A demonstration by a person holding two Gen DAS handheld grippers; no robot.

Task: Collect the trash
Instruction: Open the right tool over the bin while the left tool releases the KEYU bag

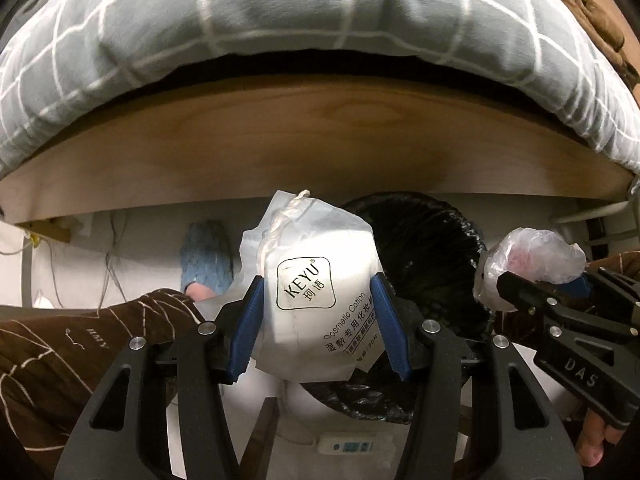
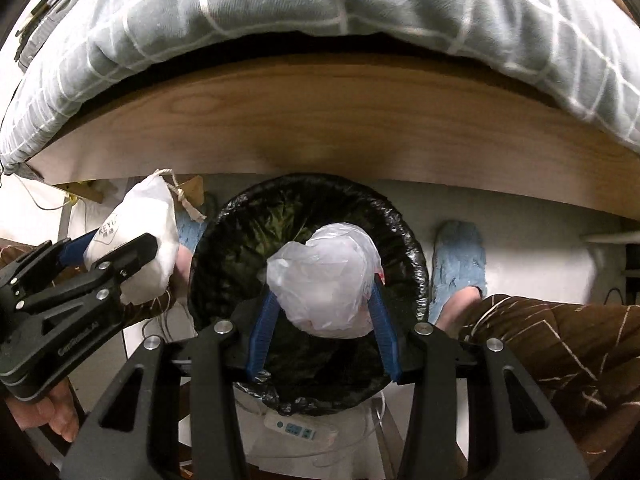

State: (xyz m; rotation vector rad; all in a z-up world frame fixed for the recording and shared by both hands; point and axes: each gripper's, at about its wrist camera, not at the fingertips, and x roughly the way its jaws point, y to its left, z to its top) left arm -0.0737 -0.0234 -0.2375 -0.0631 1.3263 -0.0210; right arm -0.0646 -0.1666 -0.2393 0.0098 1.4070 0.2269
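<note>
Your left gripper (image 1: 318, 320) has its blue ribbed jaws spread wide and clamped on both sides of a white cotton-pad pouch (image 1: 316, 280), soft and puffy, printed KEYU, with a knotted drawstring at its top. Your right gripper (image 2: 322, 312) likewise grips a crumpled translucent plastic bag (image 2: 326, 284), wrinkled and faintly pink inside, directly above the mouth of the trash bin (image 2: 404, 248); the pouch hangs beside the bin's left rim. Glossy, creased black liner covers the round bin, which stands on the pale floor (image 2: 520, 216). Blue fuzzy slippers (image 2: 460, 264) flank it. Beyond runs a smooth wooden bed frame (image 1: 320, 140), overhung by a grey grid-patterned duvet (image 1: 280, 20).
</note>
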